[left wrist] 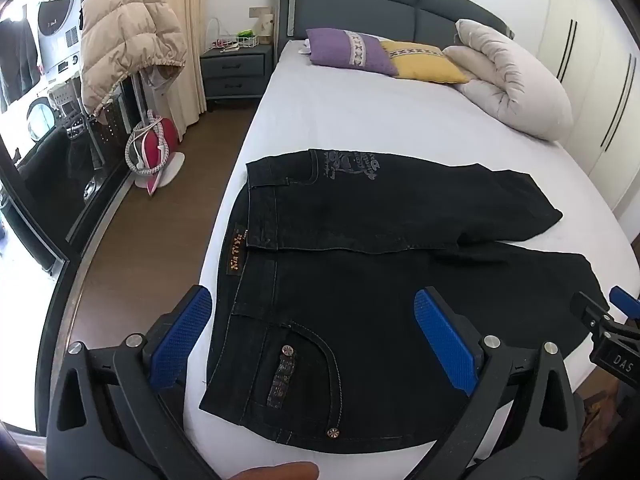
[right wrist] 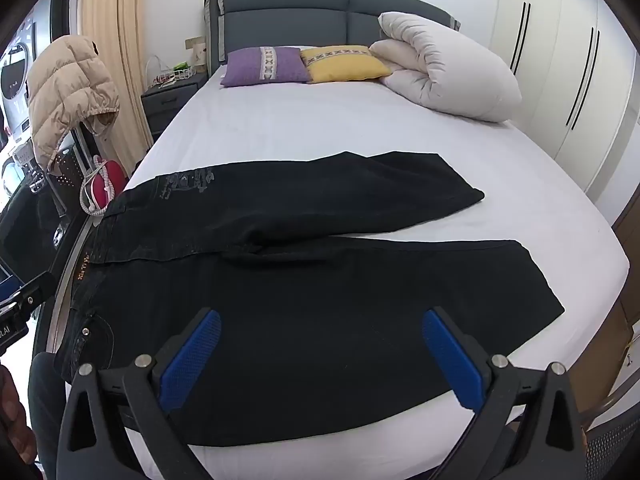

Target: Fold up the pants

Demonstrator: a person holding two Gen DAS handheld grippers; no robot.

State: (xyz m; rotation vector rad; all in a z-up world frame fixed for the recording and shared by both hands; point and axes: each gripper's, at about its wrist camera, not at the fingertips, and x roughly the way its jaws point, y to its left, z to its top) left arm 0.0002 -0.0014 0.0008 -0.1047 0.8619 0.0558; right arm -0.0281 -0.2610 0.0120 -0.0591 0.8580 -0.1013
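Black pants (left wrist: 360, 248) lie spread flat across the foot of the bed (left wrist: 360, 120), both grippers open above them.

The left gripper (left wrist: 312, 336) hovers over the waistband and pocket at the bed's left edge; the right gripper (right wrist: 320, 356) hovers over the near leg. Pillows (right wrist: 304, 65) and a rolled duvet (right wrist: 444, 64) sit well apart at the headboard, bare sheet between.

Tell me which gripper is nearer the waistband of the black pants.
Left. The left gripper hangs open over the pocket just by the waistband; the right gripper is open farther along the near leg, toward the hem.
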